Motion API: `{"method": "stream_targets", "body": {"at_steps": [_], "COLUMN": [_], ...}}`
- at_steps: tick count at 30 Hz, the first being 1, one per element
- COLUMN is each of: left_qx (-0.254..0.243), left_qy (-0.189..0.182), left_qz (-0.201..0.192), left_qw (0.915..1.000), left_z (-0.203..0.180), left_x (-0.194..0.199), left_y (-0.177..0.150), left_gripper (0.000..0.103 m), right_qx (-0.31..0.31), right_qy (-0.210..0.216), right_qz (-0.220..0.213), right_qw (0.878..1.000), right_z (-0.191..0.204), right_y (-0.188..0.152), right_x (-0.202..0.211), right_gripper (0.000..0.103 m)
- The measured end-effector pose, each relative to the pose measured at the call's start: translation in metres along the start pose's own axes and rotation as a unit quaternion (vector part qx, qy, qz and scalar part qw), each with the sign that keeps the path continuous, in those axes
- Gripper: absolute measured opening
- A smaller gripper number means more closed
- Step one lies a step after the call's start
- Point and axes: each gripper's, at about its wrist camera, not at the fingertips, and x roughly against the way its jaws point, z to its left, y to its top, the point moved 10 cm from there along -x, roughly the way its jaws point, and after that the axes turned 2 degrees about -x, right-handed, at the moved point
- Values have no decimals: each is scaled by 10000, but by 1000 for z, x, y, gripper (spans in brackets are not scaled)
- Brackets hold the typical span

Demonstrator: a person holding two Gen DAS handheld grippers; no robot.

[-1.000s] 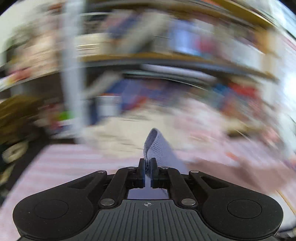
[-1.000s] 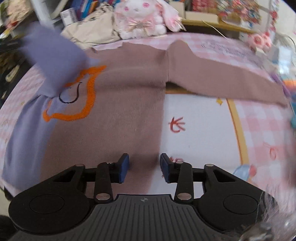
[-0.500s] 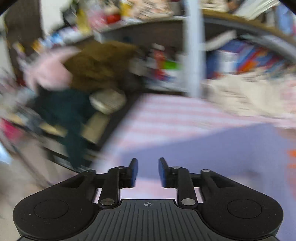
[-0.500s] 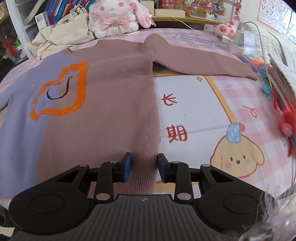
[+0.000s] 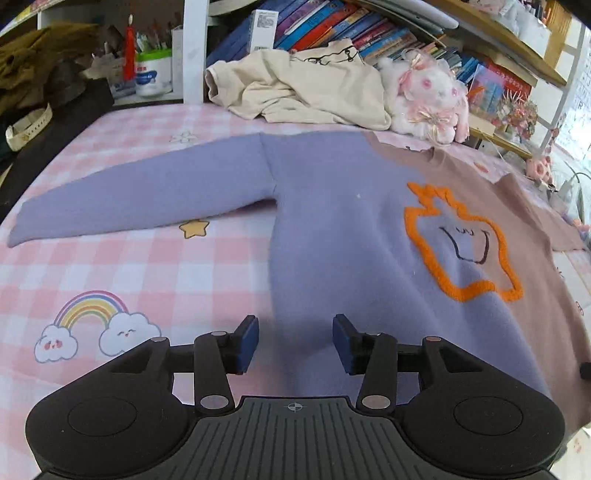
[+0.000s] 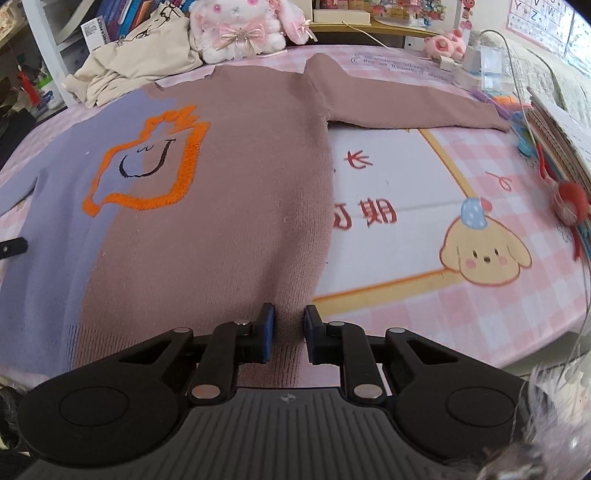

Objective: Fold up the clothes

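1. Sweater (image 5: 343, 236) lies flat, face up, on the pink check sheet (image 5: 122, 280); lilac half toward 9 o'clock, brown half (image 6: 236, 206) toward 3, orange star patch (image 6: 147, 166) mid-chest.
2. Change: 1 s ago the L gripper (image 5: 293, 343) was clamped on a lilac cuff, held up in the air. Now that lilac sleeve (image 5: 140, 195) is laid out straight to 9-10 o'clock, cuff near the sheet edge; L tongs are wide open w/ nothing in them.
3. L gripper now sits over the lilac hem at 6 o'clock, apart from the cloth as far as I can tell.
4. R gripper (image 6: 288, 332) is parted but narrower than L, nothing pinched; hovers at the brown hem corner, 6 o'clock, same spot as before.
5. Brown sleeve (image 6: 402, 107) runs out to 2 o'clock, flat.
6. Meaning: spreading looks done, both sleeves out, no fold made yet. Likely next is a first fold, hem or sleeve.
7. Cream garment (image 5: 303, 88) & plush bunny (image 6: 240, 26) sit at 12, just beyond the collar; bunny looks to touch it.
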Motion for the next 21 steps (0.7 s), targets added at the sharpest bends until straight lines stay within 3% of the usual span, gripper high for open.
{"method": "stream_targets", "body": {"at_steps": [3,4,6,14,21], "left_qx": [33,52,179,531,320], "left_qy": [77,116,141,387,394], "left_qz": [61,80,55,-40,-14], "left_qw": [9999,9999,9997,9978,9987], "left_z": [-2,-2,2,24,21], "left_x": [-1,-2,-1,6,-8], "left_y": [4,4,3,-5,11], "left_gripper": [30,14,6,6,6], "right_qx": [-29,-110,-228,505,384], "right_qy": [-219,-191,22,103,55], "right_qz": [-154,-146,-104,-337,-407], "right_qw": [9996,9997,9997,9981,9984], "right_z": [-10,-13,-13,13,9], "right_y": [3,4,7,37,50], "right_x": [2,0,-4,-24,-32], "right_gripper": [32,29,18,12,12]}}
